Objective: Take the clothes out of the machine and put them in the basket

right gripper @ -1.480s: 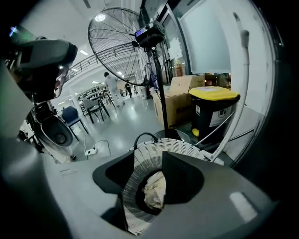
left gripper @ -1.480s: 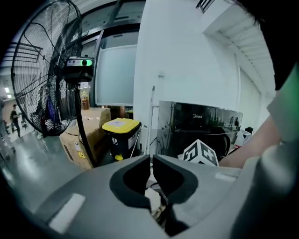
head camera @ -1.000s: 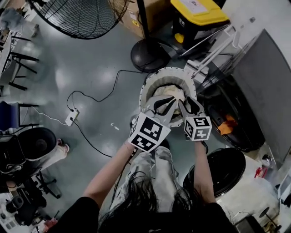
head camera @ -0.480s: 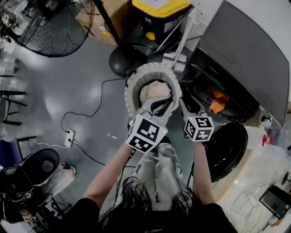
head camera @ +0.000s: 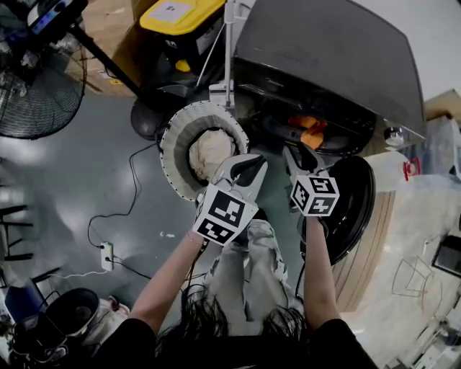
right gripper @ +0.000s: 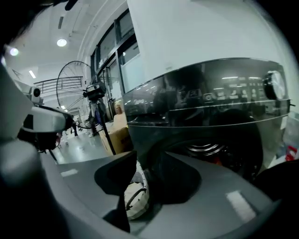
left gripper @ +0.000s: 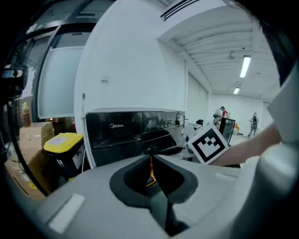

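Clothes (head camera: 306,132): orange bundle inside the drum of the dark grey machine (head camera: 331,58), far right in the head view, not held. Machine door (head camera: 354,209) swung open, hanging near right of the drum mouth. Basket (head camera: 171,148), round and white-ribbed, on the floor (head camera: 86,180) just left of the machine, with one cream cloth (head camera: 209,151) lying in it.

Left gripper (head camera: 252,164) over the near right rim of the basket, pointing far and slightly down. Jaws nearly together, only a thin slit between them, nothing gripped. In the left gripper view a sliver of orange shows through that slit, with the machine front (left gripper: 126,130) behind it. Marker cube (head camera: 225,213) faces up at the wrist.

Right gripper (head camera: 297,149) just right of the left one, in front of the drum mouth and short of the clothes. Jaws a little apart, empty. Right gripper view: basket rim and cream cloth (right gripper: 135,198) low in the gap, drum opening (right gripper: 219,149) to the right, control dial (right gripper: 273,86) at upper right. Its marker cube (head camera: 315,195) is just beside the open door's edge.

Both grippers apart, not touching. Bare forearms run back to the near edge.

Surroundings: black bin with yellow lid (head camera: 176,18) far, left of the machine; cardboard box (head camera: 108,32) beside it; standing fan (head camera: 36,90) far left; power strip (head camera: 106,254) with a cable on the floor, near left.
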### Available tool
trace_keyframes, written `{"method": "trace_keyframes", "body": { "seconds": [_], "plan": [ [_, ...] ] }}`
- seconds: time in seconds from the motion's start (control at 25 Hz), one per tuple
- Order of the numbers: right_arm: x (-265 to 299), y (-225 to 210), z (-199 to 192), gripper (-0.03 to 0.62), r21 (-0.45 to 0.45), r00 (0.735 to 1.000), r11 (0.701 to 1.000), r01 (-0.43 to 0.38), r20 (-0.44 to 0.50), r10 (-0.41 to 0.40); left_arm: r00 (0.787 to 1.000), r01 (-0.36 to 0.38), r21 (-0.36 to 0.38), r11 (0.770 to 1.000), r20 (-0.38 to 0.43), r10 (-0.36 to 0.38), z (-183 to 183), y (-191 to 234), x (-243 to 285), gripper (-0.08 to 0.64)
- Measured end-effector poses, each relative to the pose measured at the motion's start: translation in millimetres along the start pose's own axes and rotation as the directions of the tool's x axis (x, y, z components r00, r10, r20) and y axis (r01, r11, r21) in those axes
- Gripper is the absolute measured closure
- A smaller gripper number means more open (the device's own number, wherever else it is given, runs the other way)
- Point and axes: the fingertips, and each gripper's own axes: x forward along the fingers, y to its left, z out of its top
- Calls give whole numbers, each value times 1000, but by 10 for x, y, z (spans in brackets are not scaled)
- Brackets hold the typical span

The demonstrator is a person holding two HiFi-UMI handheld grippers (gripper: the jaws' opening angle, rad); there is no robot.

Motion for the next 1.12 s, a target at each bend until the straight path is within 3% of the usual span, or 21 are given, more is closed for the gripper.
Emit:
{"method": "trace_keyframes", "body": {
  "seconds": [0.16,0.32,0.68,1.12],
  "plan": [
    [-46,-473,4,423,46,994,994,99,49,-101,997,75,41,996,-5,-75,-48,-207,250,431],
    [109,-870,-107,422,68,986,987,144,69,-149,993,120,62,991,-4,-120,-199,-286,618,431],
    [829,-1623,-694,402,41,982,983,179,53,-181,985,158,84,984,52,-162,-775,-329,1613,431],
    [1478,-2262,-1369,305,-30,980,979,200,12,-200,982,171,148,974,54,-181,-1454,-236,2319,431]
  ]
}}
